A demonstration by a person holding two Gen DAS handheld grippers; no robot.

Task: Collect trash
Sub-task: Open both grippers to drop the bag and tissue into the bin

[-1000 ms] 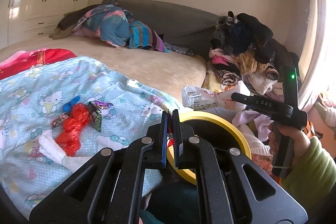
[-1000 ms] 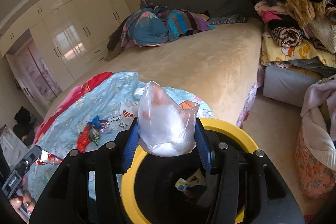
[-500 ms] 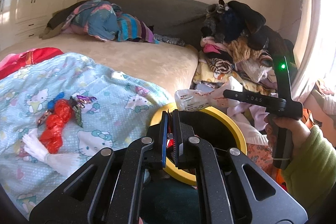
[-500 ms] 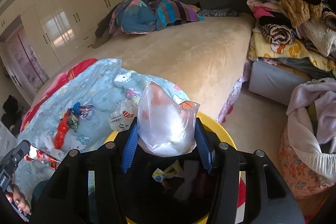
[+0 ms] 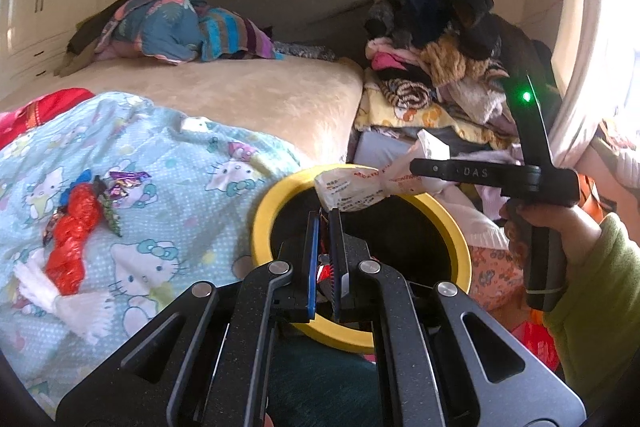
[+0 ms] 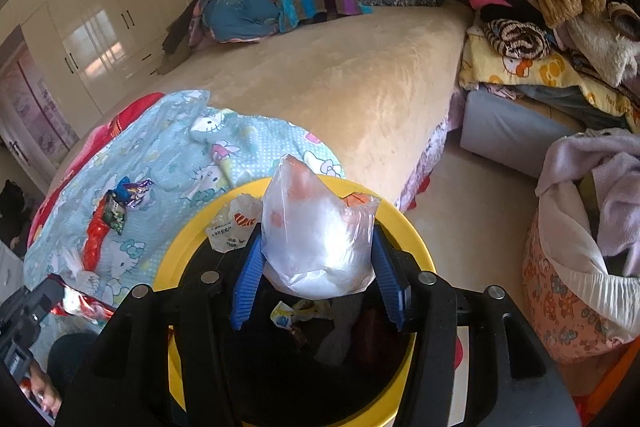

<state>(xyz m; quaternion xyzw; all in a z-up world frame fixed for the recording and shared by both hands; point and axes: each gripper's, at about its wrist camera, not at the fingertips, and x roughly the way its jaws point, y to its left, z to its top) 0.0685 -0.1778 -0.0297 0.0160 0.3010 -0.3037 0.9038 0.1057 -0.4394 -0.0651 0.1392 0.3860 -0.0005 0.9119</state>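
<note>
While the right gripper [image 6: 318, 263] holds a translucent white plastic bag [image 6: 316, 239] clamped between its blue fingers [image 6: 246, 283], the bag hangs directly over the mouth of the yellow-rimmed bin [image 6: 404, 227], which fills the 6 o'clock half of the right wrist view. Compared with one second ago the bin sits larger and more centred under this gripper, and the grip on the bag looks unchanged. Inside the bin lie a small yellow-and-blue wrapper [image 6: 286, 313] and other scraps too dark to identify. A crumpled white printed bag [image 6: 232, 227] lies against the rim at 10 o'clock of the held bag. In the left wrist view the left gripper [image 5: 325, 259] has its fingers together, with a sliver of red wrapper [image 5: 325, 269] pinched between them; what it is cannot be told from here. Against the earlier frame the bin rim [image 5: 264, 211] has slid from behind the fingers toward 12 o'clock, so more of its dark opening shows. At 3 o'clock a hand [image 5: 548, 227] in a green sleeve [image 5: 596, 291] grips the other tool's handle, its green light on. On the bed, the blue cartoon-print blanket [image 5: 180, 163] carries uncollected trash at 9 o'clock: a red crinkled bag [image 5: 74, 239], shiny candy wrappers [image 5: 124, 181] and a white tissue [image 5: 56, 299]. A clothes pile [image 5: 436, 59] stands at 1 o'clock.
</note>
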